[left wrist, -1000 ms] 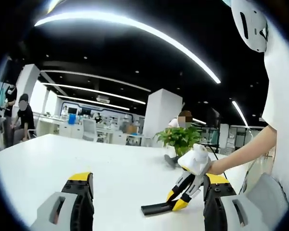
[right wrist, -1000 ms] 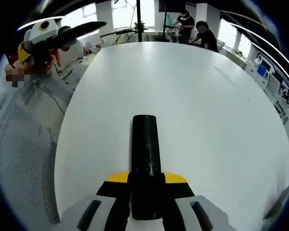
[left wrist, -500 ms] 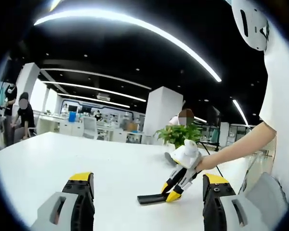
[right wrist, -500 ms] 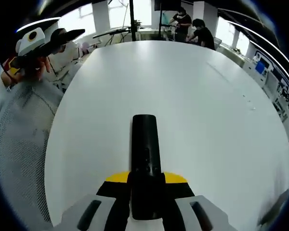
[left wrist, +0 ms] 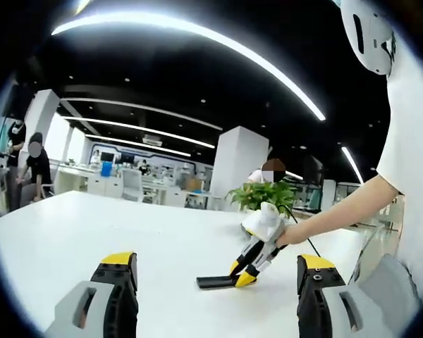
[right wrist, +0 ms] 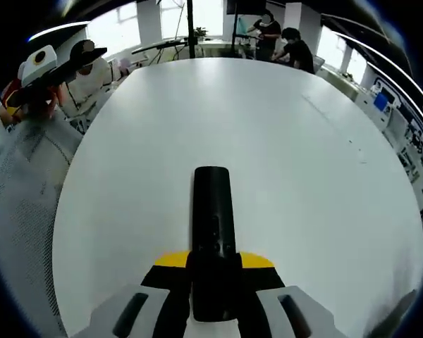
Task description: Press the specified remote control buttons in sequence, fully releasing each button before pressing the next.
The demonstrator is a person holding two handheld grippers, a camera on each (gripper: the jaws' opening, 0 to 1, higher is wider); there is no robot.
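Carried leftward since a second ago, the right gripper stays clamped on the remote. Its long axis runs straight ahead, low over the table. Left gripper jaws stand apart.

The left gripper view sits low, just above the white table, facing level across it toward the office beyond; the right gripper enters at 4 o'clock. The right gripper view looks steeply down on the same table from close above, the black remote control running toward 12 o'clock. Both views share the tabletop.
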